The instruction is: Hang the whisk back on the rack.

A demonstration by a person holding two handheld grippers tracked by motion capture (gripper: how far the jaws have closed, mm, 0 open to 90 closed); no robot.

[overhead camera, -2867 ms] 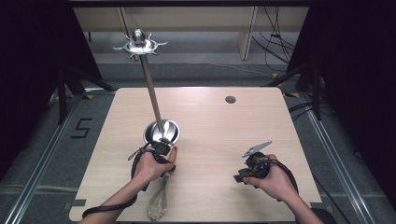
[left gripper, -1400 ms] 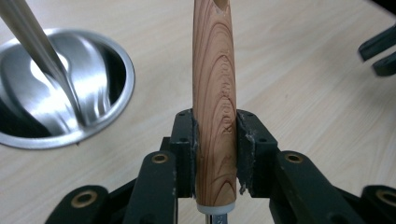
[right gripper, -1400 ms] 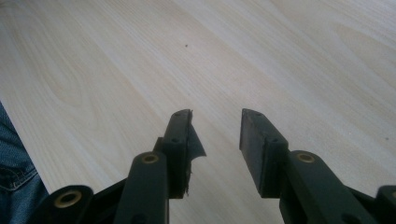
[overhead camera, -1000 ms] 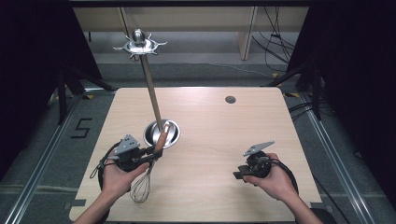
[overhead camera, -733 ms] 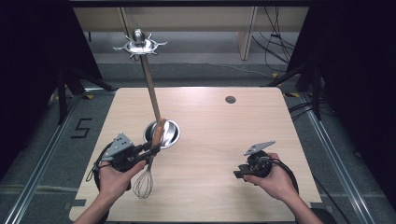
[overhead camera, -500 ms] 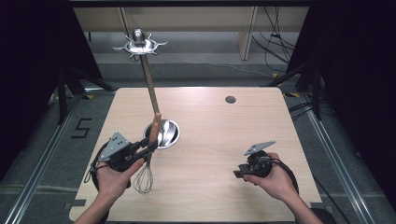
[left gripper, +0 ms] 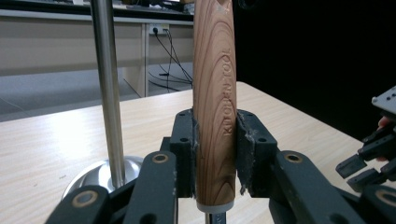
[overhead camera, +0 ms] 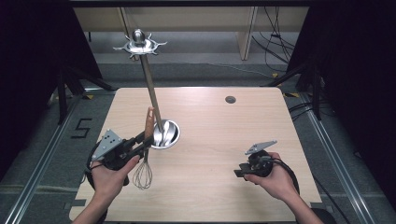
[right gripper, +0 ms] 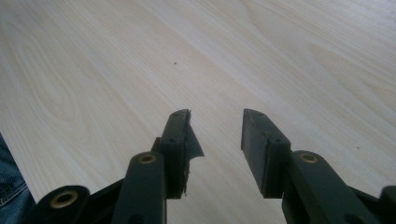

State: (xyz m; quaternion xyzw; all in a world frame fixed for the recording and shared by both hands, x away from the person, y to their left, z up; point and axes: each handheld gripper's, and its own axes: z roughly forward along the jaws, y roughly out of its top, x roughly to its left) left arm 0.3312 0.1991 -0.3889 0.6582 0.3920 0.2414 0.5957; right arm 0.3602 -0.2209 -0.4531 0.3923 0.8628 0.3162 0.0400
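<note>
whisk (overhead camera: 144,158): lifted upright beside the stand (overhead camera: 152,98), ready for hanging.
left gripper (overhead camera: 137,143): clamped on its handle.
right gripper (right gripper: 215,135): apart, empty.

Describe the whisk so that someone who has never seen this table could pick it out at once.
Start at the tall steel stand rising from its round base on the left half of the wooden table. Just beside that base, the left hand-held gripper clamps the whisk upright. It alone has a wooden handle, lettered KITCHEN TOOL, with a wire balloon hanging below.
</note>
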